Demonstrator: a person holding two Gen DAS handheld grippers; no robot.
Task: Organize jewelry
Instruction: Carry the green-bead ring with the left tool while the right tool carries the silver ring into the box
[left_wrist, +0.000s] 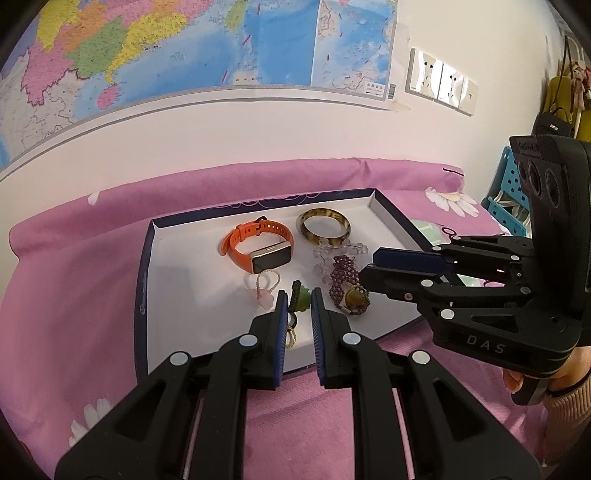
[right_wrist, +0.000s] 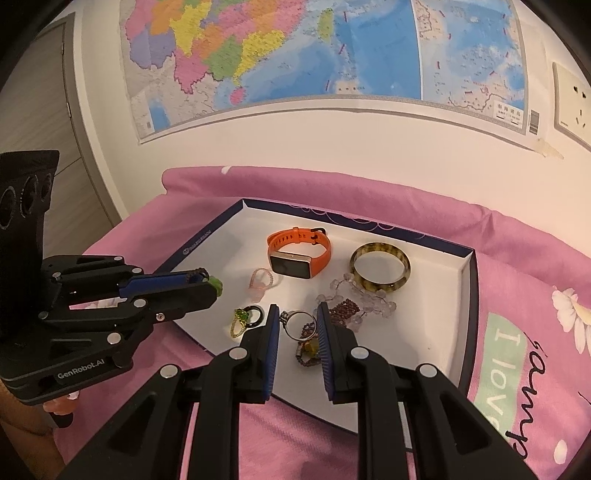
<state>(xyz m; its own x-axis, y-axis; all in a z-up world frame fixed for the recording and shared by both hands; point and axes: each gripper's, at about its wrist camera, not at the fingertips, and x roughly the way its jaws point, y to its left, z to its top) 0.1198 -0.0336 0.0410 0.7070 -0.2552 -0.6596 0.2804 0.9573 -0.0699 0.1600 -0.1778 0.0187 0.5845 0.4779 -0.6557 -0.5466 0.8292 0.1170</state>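
Observation:
A shallow white tray with a dark blue rim lies on pink bedding. In it are an orange watch, a mottled bangle, clear beads, a purple bead bracelet and small rings. My left gripper hovers over the tray's near left part, shut on a green leaf pendant with a dark braided cord. My right gripper hangs above the purple bracelet, and a silver ring sits pinched between its pads.
A map covers the wall behind, with sockets to its right. A blue pegboard shelf and hanging bags stand at the far right, and a door at the left. A hand with a pink sleeve holds the right gripper.

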